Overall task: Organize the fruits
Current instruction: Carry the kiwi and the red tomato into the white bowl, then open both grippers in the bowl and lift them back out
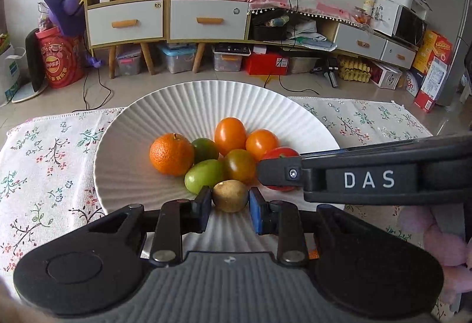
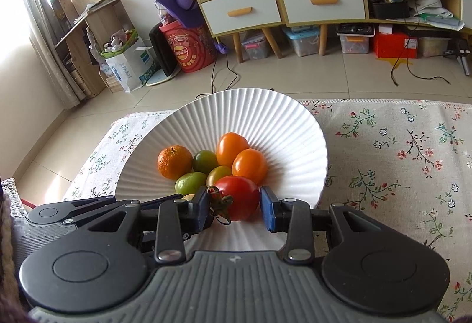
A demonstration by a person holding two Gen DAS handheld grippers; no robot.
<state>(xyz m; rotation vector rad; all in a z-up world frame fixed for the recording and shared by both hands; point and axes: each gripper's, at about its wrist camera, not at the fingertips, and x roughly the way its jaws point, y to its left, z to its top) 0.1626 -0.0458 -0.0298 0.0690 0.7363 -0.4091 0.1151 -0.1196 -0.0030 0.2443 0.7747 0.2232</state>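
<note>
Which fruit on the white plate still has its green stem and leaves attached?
The red tomato, held between the right gripper pads, carries a dried green calyx on its left side. The other fruits show no leaves.

One plate (image 1: 141,116) holds eight fruits: one tangerine (image 1: 171,154), one kiwi (image 1: 230,195), six tomatoes (image 1: 230,136).

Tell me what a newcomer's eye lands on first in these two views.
First the white ribbed plate on the floral tablecloth, with bright fruit heaped at its centre. Then the two grippers at its near edge: the left gripper shut on a brown kiwi, the right gripper on a red tomato.
</note>
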